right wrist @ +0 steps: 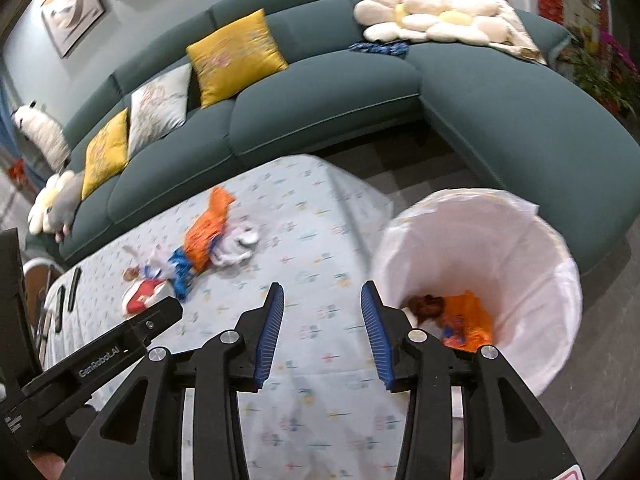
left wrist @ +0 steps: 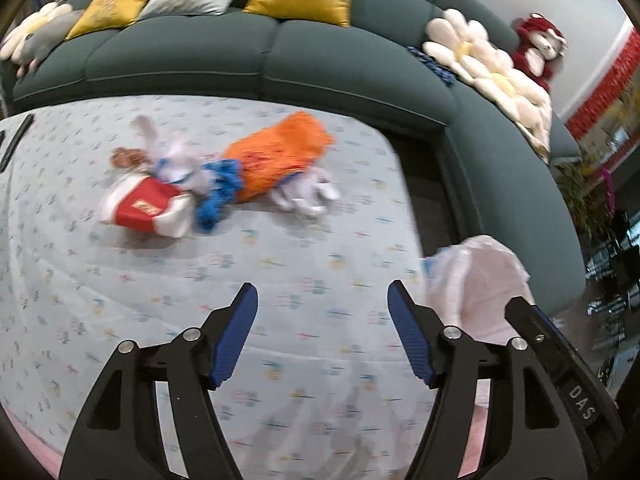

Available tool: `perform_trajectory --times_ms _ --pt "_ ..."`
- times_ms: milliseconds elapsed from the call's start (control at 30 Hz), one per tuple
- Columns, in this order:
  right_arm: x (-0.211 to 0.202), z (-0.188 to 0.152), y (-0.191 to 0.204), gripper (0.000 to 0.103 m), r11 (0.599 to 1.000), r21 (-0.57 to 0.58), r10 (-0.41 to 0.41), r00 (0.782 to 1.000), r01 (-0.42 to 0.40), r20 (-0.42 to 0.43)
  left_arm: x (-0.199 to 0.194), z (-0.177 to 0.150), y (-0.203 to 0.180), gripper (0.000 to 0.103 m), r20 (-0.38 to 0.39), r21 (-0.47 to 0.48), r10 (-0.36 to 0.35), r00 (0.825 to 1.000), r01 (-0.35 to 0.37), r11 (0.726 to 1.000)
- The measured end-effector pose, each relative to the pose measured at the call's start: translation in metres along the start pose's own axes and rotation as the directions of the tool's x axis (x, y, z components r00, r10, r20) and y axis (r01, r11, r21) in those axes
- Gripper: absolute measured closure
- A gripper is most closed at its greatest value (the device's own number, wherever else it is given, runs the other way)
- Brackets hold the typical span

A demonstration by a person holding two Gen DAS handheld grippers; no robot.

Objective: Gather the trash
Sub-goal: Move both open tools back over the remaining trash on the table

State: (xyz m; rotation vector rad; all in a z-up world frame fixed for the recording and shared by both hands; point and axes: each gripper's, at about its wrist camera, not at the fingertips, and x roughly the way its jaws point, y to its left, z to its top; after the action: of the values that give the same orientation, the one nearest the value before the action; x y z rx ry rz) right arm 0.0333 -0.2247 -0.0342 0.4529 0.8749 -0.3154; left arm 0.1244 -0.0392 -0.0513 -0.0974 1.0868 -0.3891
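Observation:
A pile of trash lies on the patterned tablecloth (left wrist: 200, 300): an orange wrapper (left wrist: 276, 156), a red and white packet (left wrist: 144, 206), blue scraps (left wrist: 218, 196) and crumpled white tissue (left wrist: 308, 194). The pile also shows in the right wrist view, led by the orange wrapper (right wrist: 206, 232). A white-lined bin (right wrist: 520, 248) stands on the floor right of the table and holds orange trash (right wrist: 466, 322). My left gripper (left wrist: 322, 330) is open and empty above the table, short of the pile. My right gripper (right wrist: 322, 330) is open and empty over the table edge, beside the bin.
A dark green sofa (right wrist: 328, 92) curves behind and right of the table, with yellow cushions (right wrist: 234, 56) and flower pillows (right wrist: 424, 16). Dark remotes (right wrist: 74, 288) lie at the table's left end. The bin liner (left wrist: 480, 280) shows at the right in the left wrist view.

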Motion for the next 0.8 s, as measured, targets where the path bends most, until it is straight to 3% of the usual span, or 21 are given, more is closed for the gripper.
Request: perform_trajectory --times_ms 200,400,600,800 --pt "0.018 -0.006 0.045 0.056 0.997 -0.069 0.021 0.999 -0.023 -0.036 -0.003 0.005 0.059 0.027 0.022 -0.052 0.074 0.997 -0.072 0.996" --pt "0.042 -0.01 0.085 0.054 0.992 -0.119 0.034 0.996 -0.044 -0.084 0.005 0.015 0.108 0.016 0.024 -0.026 0.147 0.989 -0.147 0.989" --pt "0.078 -0.011 0.118 0.054 0.991 -0.12 0.045 0.989 -0.062 -0.141 0.017 0.035 0.145 0.013 0.008 -0.025 0.115 0.993 -0.114 0.993" --pt "0.107 -0.001 0.137 0.054 0.993 -0.097 0.045 0.985 -0.062 -0.165 0.041 0.045 0.144 0.011 -0.033 0.063 0.069 0.997 -0.067 0.996"
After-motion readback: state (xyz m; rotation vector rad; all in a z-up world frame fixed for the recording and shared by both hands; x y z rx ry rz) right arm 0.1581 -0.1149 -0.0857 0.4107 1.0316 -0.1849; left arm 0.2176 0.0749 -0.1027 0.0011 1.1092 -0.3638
